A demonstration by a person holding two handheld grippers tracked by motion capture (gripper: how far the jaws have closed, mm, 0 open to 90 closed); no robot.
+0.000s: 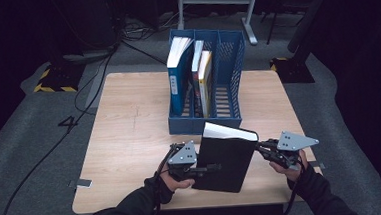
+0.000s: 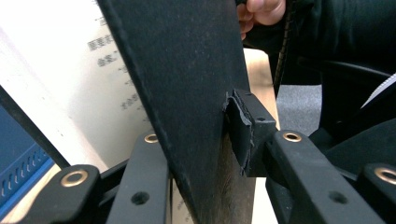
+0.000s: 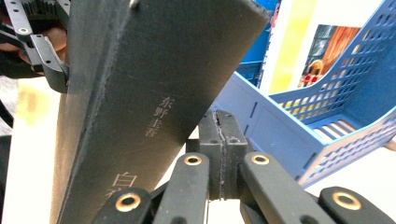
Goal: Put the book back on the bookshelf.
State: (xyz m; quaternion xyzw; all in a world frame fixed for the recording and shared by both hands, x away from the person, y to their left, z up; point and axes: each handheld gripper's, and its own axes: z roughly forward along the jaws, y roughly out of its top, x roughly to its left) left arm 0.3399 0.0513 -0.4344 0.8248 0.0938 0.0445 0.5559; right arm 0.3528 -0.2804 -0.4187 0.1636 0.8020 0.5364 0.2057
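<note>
Upright near the table's [image 1: 130,141] front edge, one black book [image 1: 224,160] stands clamped on its cover by the left gripper [image 1: 209,168]. Beside its spine, the right gripper [image 1: 259,146] has jaws pressed together, empty. Behind, three books fill one blue rack [image 1: 207,124]; its rightmost slot stays free.

Light from above falls evenly on the wooden surface [image 1: 130,136] while the room around it sinks into near black. The high view is soft and grainy. In both gripper views, the nearest fingers [image 3: 219,140] blur slightly.
</note>
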